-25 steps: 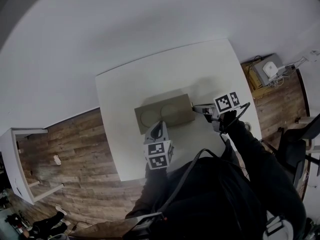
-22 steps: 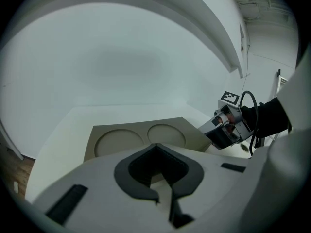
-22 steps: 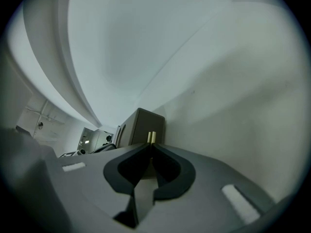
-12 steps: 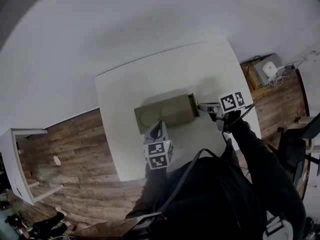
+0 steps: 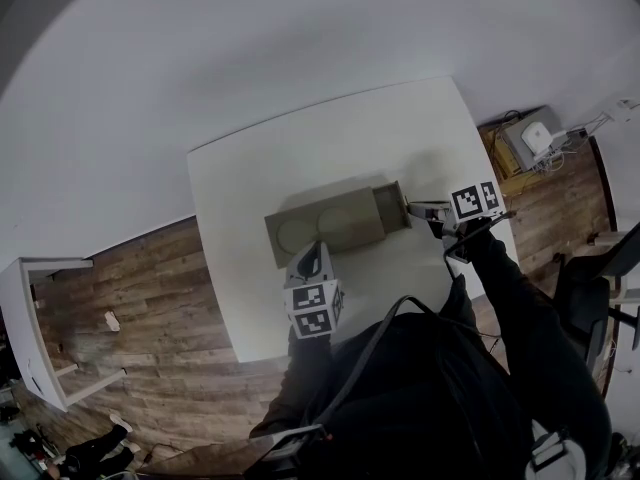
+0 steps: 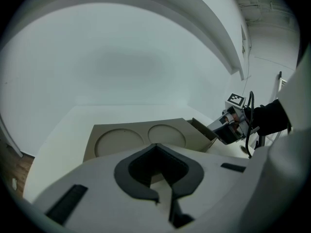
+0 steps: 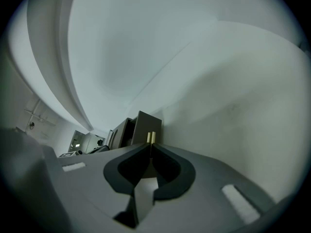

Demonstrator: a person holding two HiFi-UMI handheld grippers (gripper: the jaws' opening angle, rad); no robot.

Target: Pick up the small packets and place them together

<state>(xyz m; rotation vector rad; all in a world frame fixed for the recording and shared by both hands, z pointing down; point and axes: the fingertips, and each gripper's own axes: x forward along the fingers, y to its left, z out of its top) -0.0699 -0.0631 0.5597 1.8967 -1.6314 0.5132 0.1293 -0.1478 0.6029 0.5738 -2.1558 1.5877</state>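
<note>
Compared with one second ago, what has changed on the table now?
The right hand-held gripper, shut on the drawer, moved rightward in the head view and pulled it further out of the tan box. The left hand-held gripper and the box stayed in place.

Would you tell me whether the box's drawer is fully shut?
No, the drawer sticks out of the box toward the right tongs.
</note>
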